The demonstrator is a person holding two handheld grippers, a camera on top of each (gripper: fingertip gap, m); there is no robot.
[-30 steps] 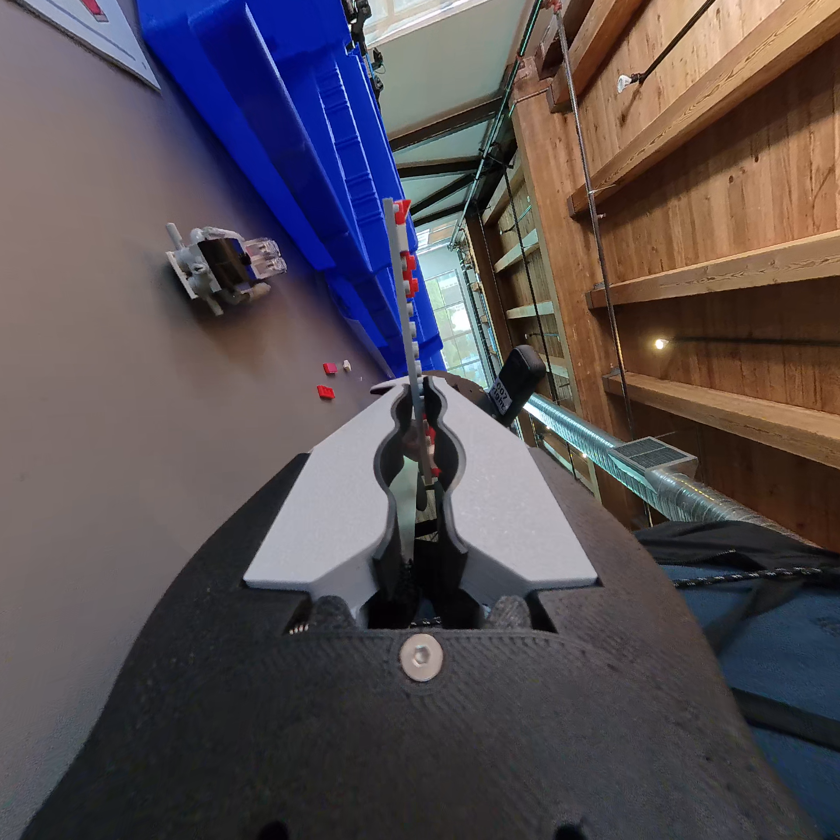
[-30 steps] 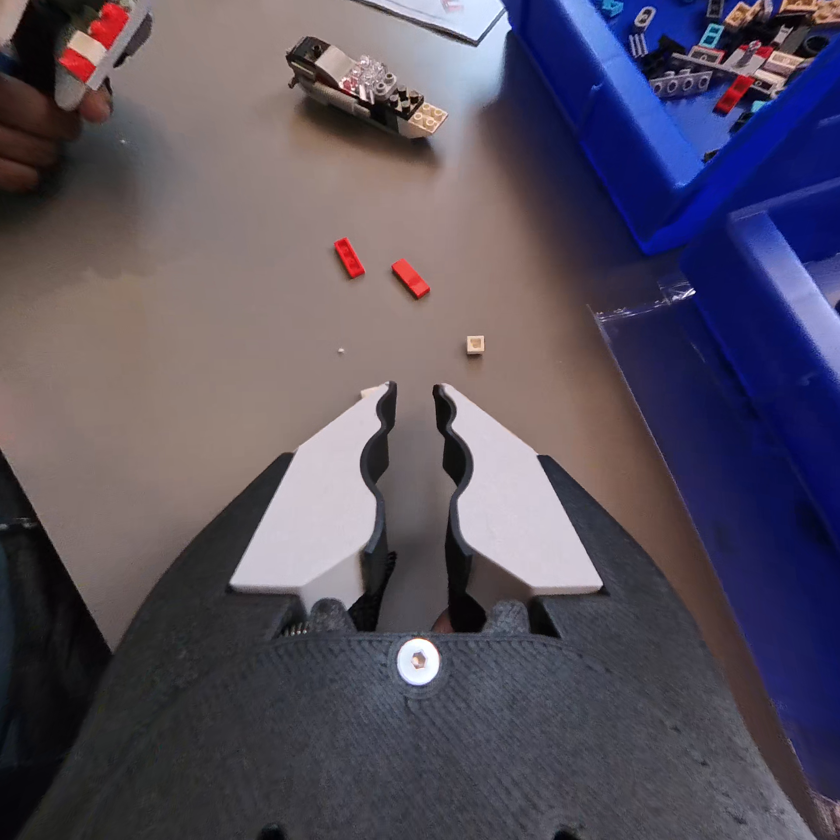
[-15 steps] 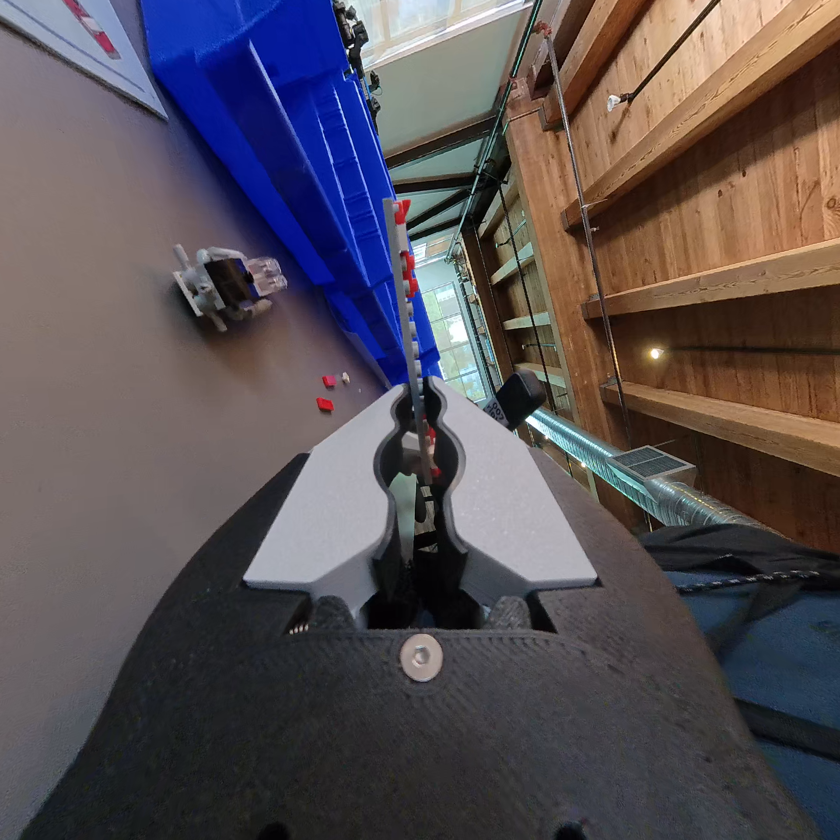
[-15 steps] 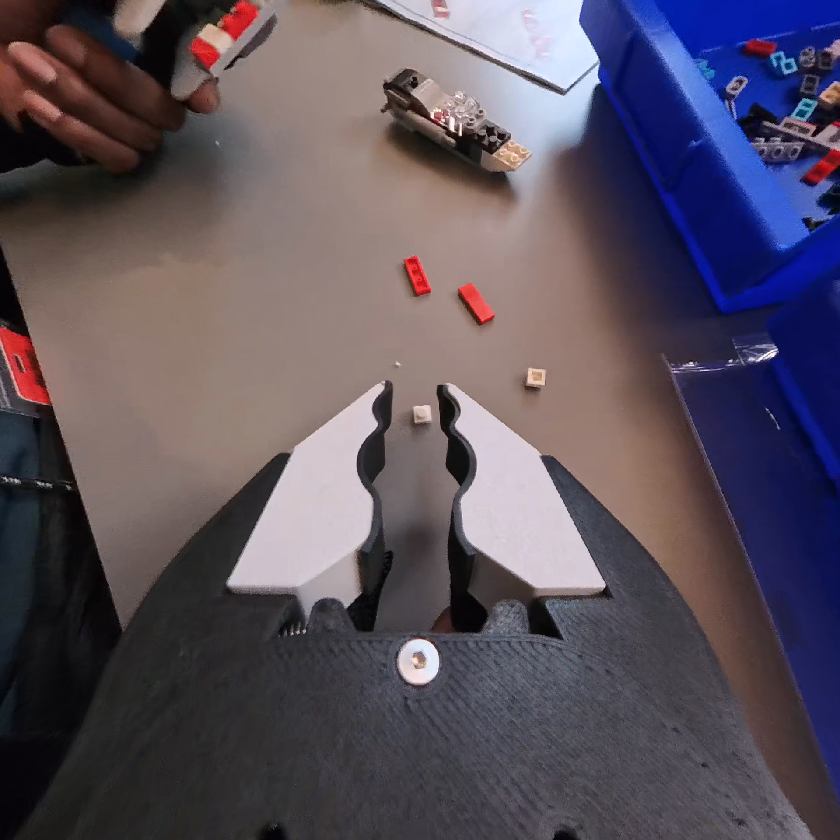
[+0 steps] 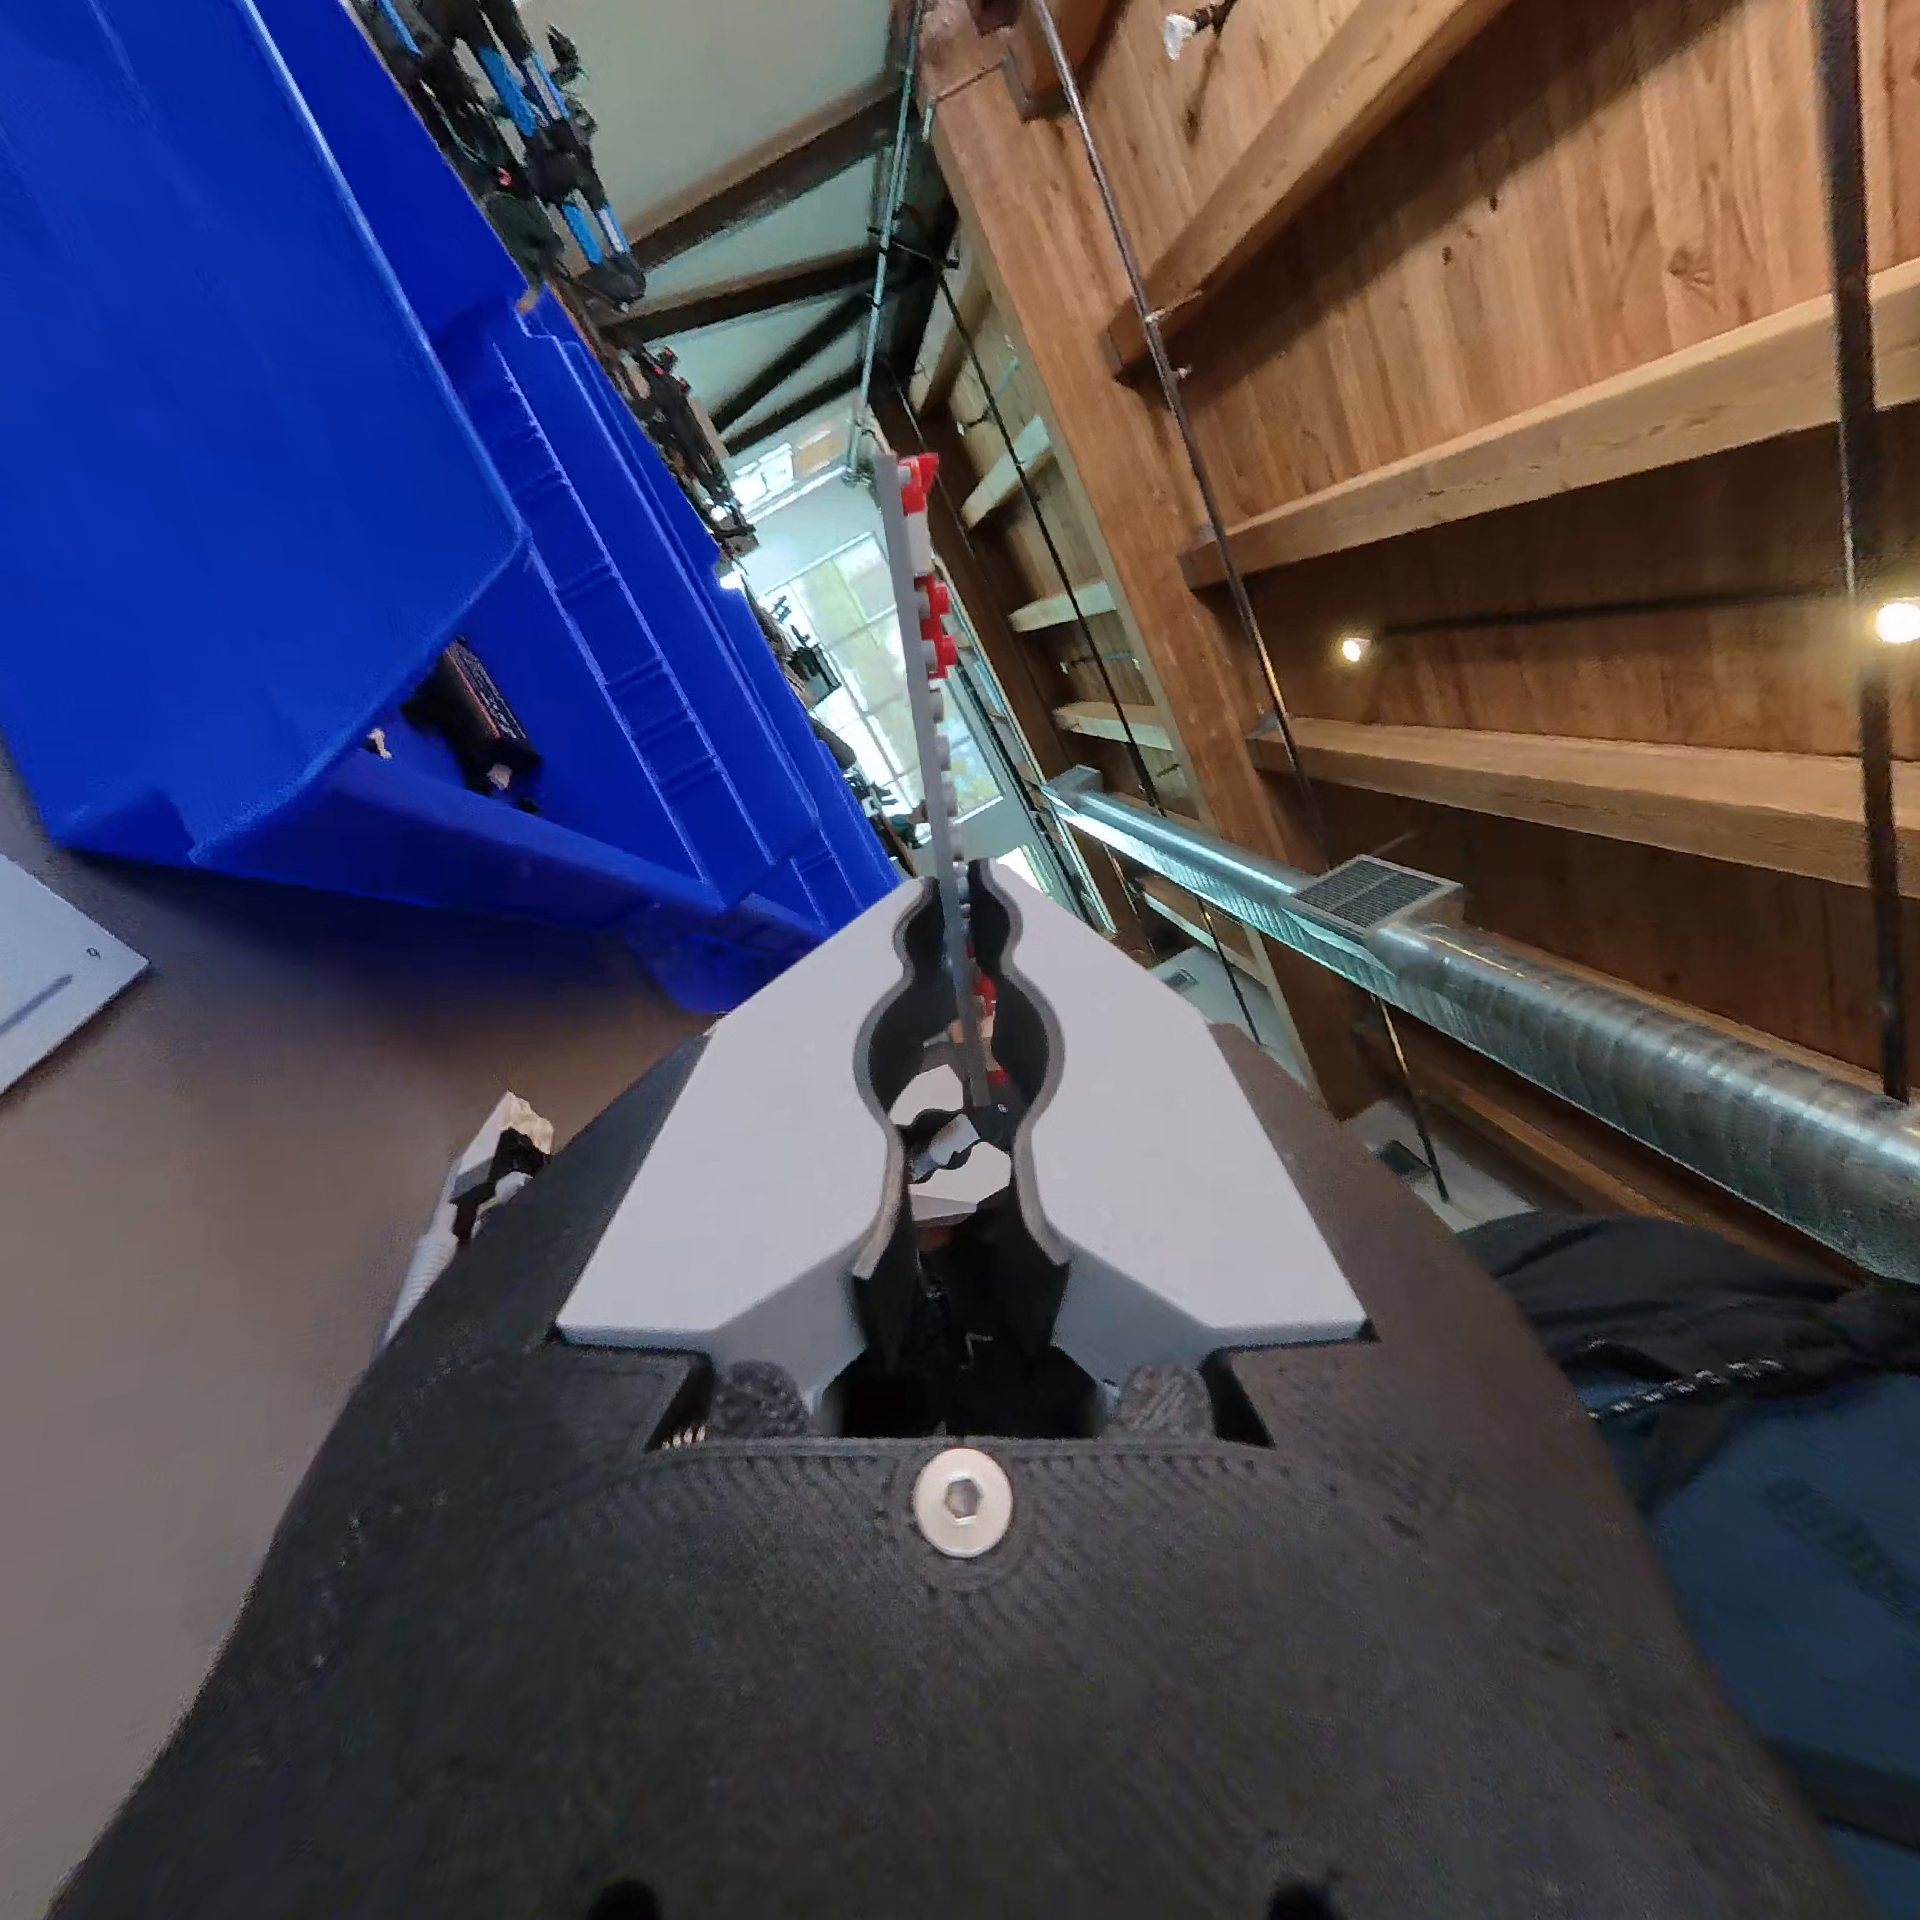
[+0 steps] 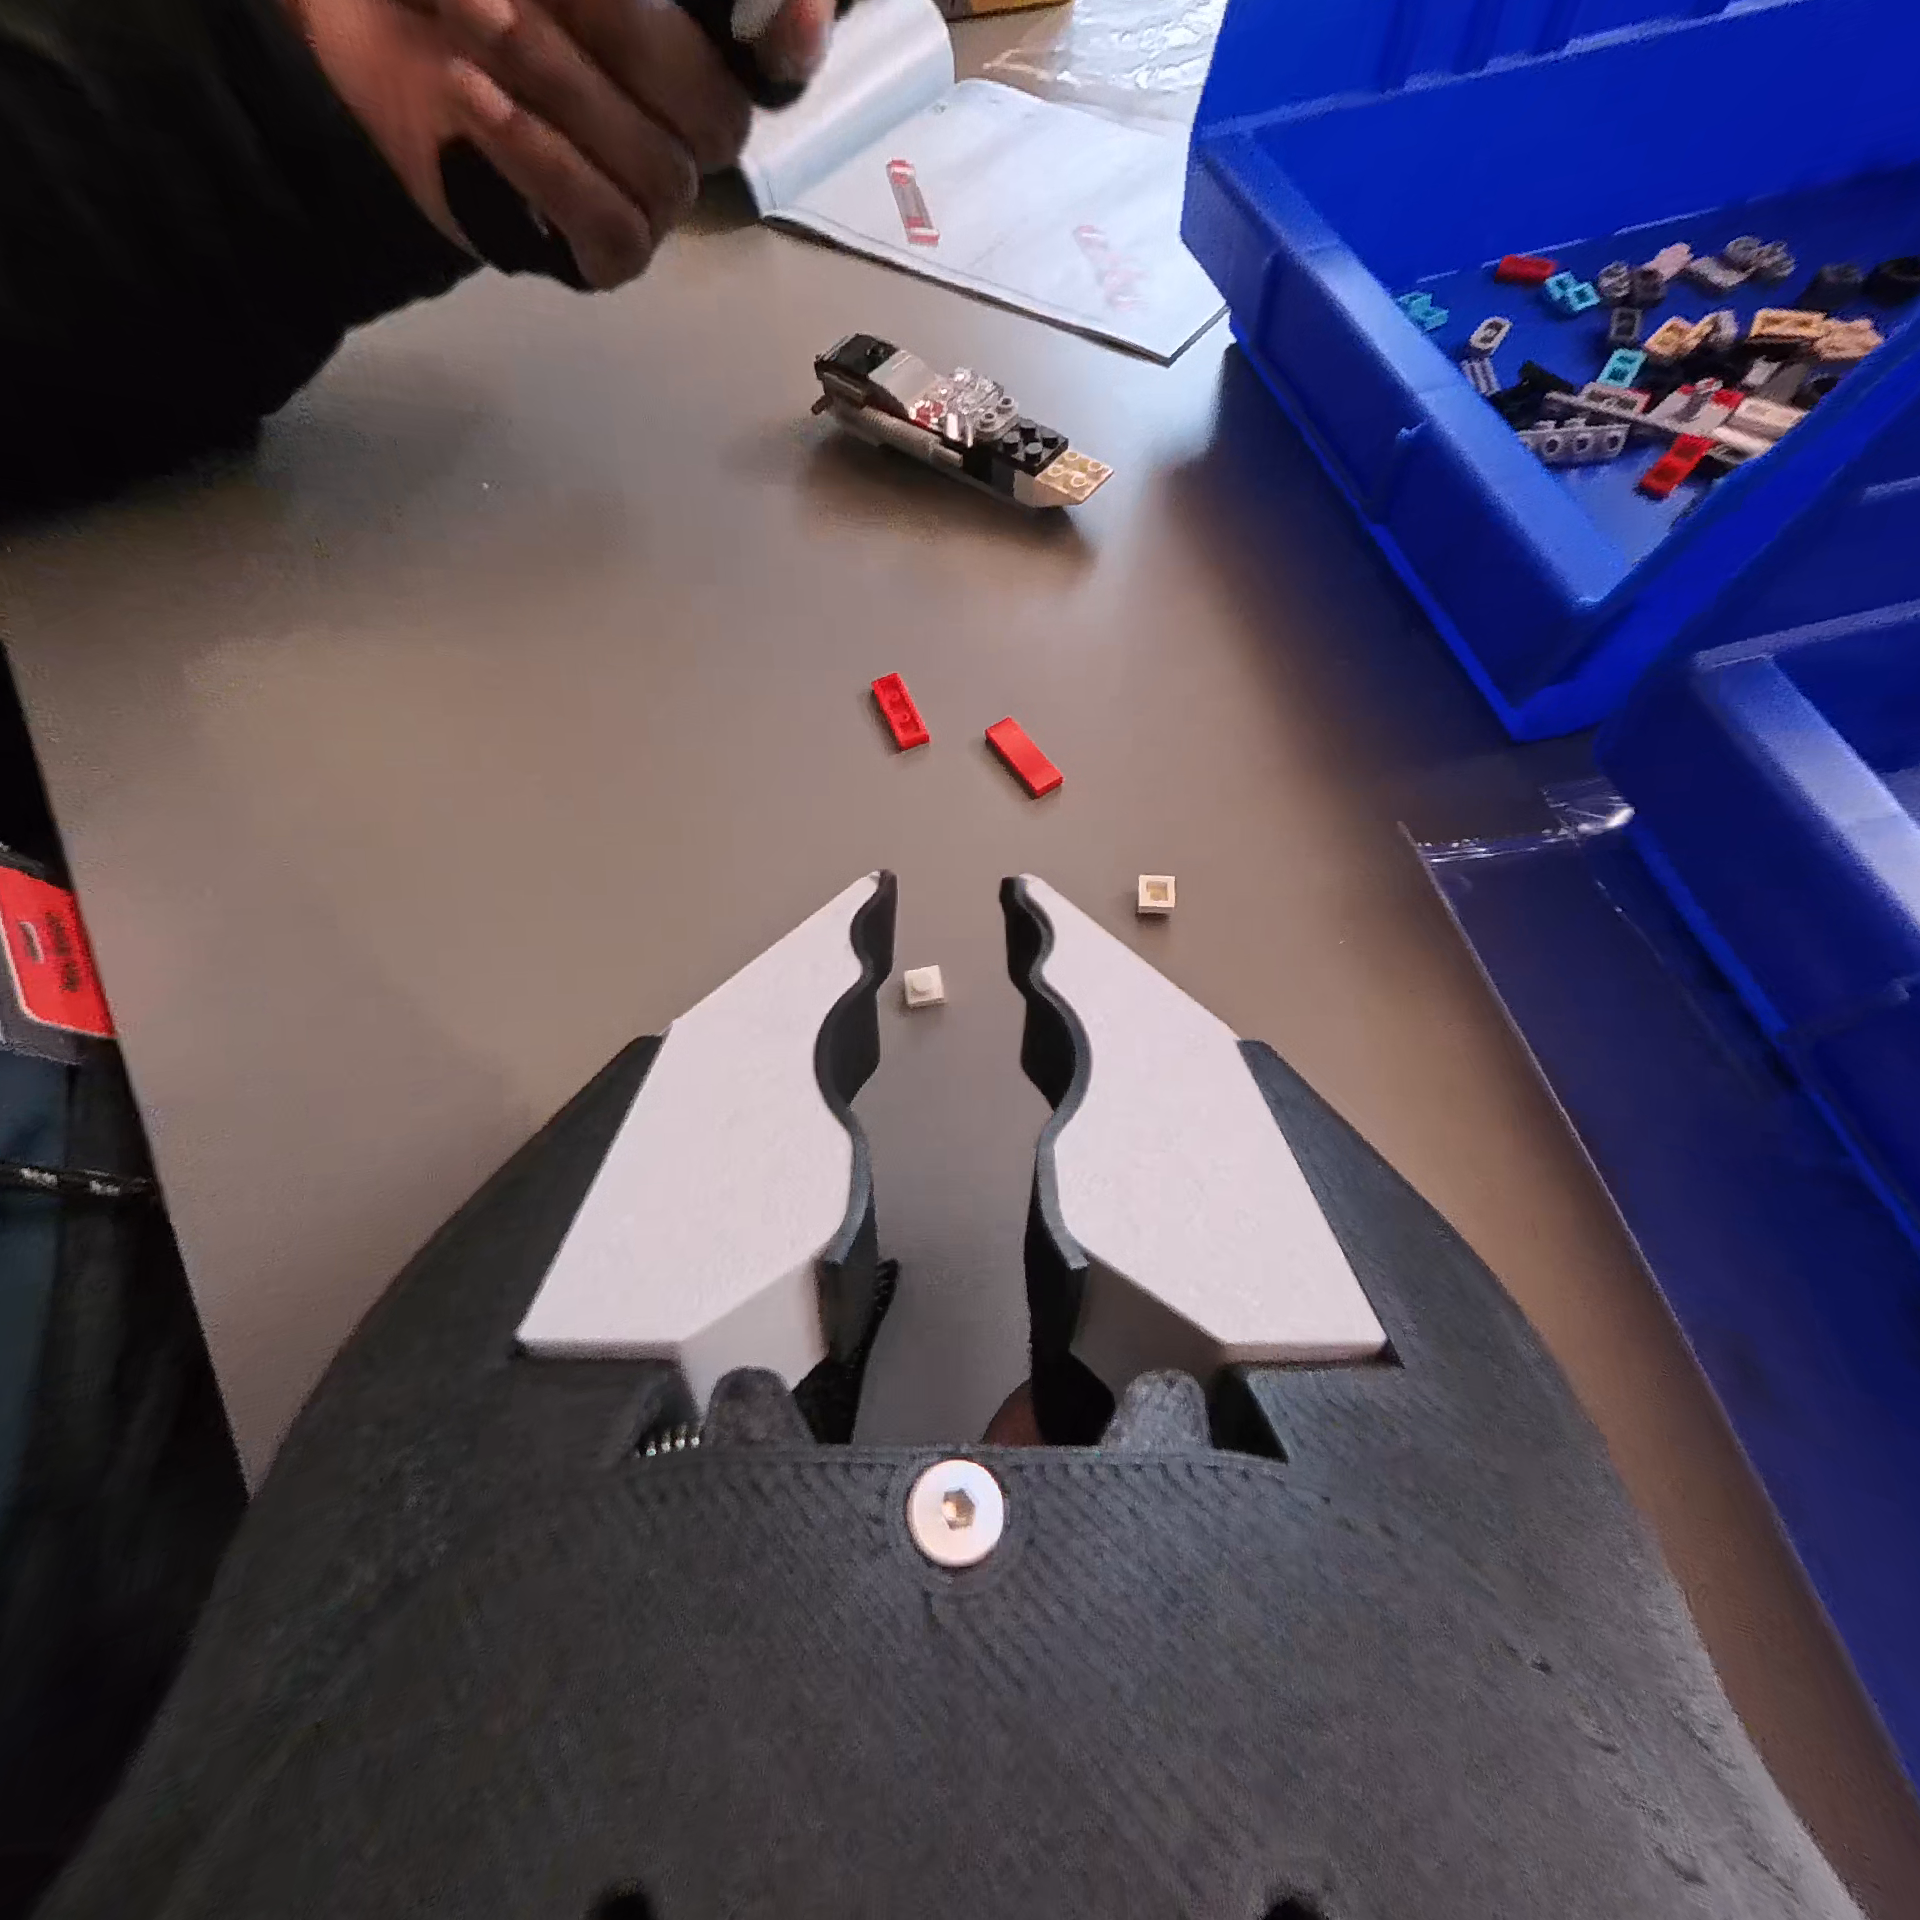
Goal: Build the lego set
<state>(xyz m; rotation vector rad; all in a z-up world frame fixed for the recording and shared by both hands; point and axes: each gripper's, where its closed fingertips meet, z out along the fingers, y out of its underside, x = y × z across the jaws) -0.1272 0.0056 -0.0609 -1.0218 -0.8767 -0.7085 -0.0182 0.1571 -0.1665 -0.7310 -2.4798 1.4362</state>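
Note:
My left gripper (image 5: 954, 883) is shut on a long grey plate with red pieces (image 5: 923, 665), held edge-on and pointing away above the table. My right gripper (image 6: 943, 883) is open, low over the grey table (image 6: 520, 727), with a small white square piece (image 6: 924, 985) lying between its fingers. A second white square piece (image 6: 1155, 894) lies just right of the right fingertip. Two red tiles (image 6: 900, 711) (image 6: 1023, 755) lie ahead. A partly built grey, black and clear model (image 6: 956, 424) sits farther off; its end shows beside the left gripper body (image 5: 499, 1143).
Blue bins (image 6: 1455, 436) with several loose pieces stand at the right, and in the left wrist view (image 5: 312, 520). An instruction booklet (image 6: 997, 208) lies at the back. A person's hand (image 6: 540, 135) is at the upper left. A clear plastic bag (image 6: 1558, 935) lies right. There is about 20 centimetres between the tips of the two grippers.
My right gripper has pulled back and now has a white square piece between its fingers. My left gripper swung with the plate; the model is now close beside it.

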